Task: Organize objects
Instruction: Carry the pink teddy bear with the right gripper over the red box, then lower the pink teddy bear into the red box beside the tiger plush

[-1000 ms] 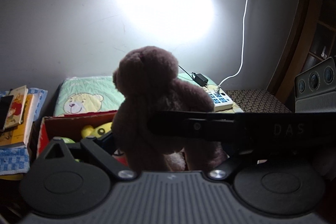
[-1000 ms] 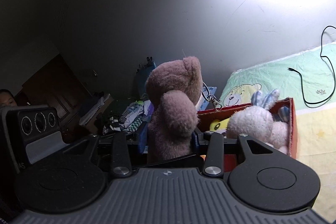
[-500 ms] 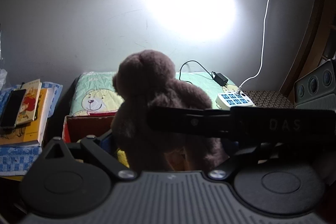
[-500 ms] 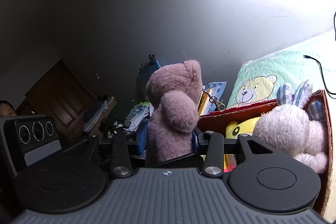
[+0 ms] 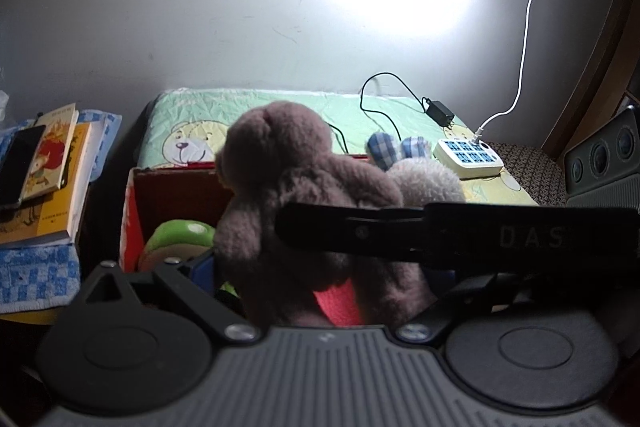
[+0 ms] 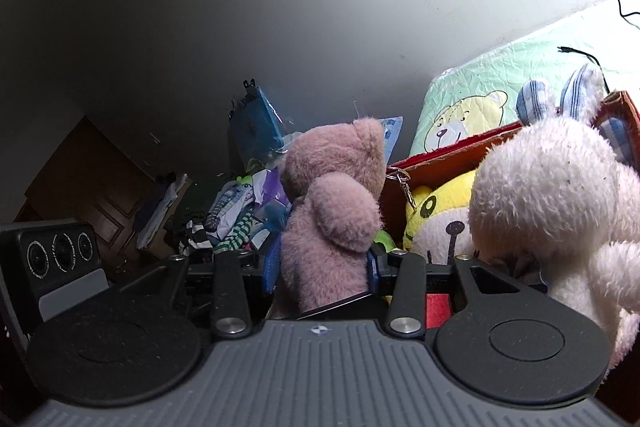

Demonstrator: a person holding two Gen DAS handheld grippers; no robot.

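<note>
Grey plaster wall [image 5: 160,7] fills the background, washed by a bright lamp glare at the upper right, with a white cable [image 5: 524,39] dropping to a white power strip [image 5: 468,158] on a pale green bear-print sheet [image 5: 192,131]. To the left, a stack of books [image 5: 52,167] with a dark phone on top rests on a blue checked cloth [image 5: 36,275]; in the right wrist view a heap of clothes [image 6: 232,211] lies by a dark wooden door [image 6: 92,179]. A red cardboard box [image 5: 134,219] sits on the sheet, holding a white plush rabbit [image 6: 552,211] with blue striped ears, a yellow plush [image 6: 436,211] and a green toy [image 5: 176,235]. The brown teddy bear [image 5: 296,203] hangs upright over the box's near left part, seen from behind. The right gripper [image 6: 320,263] has its blue-padded fingers pressed into the bear's body from both sides, pinching it. The left gripper [image 5: 324,287] sits just behind the bear with its jaws either side of the lower body; whether they actually squeeze the plush cannot be told, since the right gripper's black finger crosses in front.
</note>
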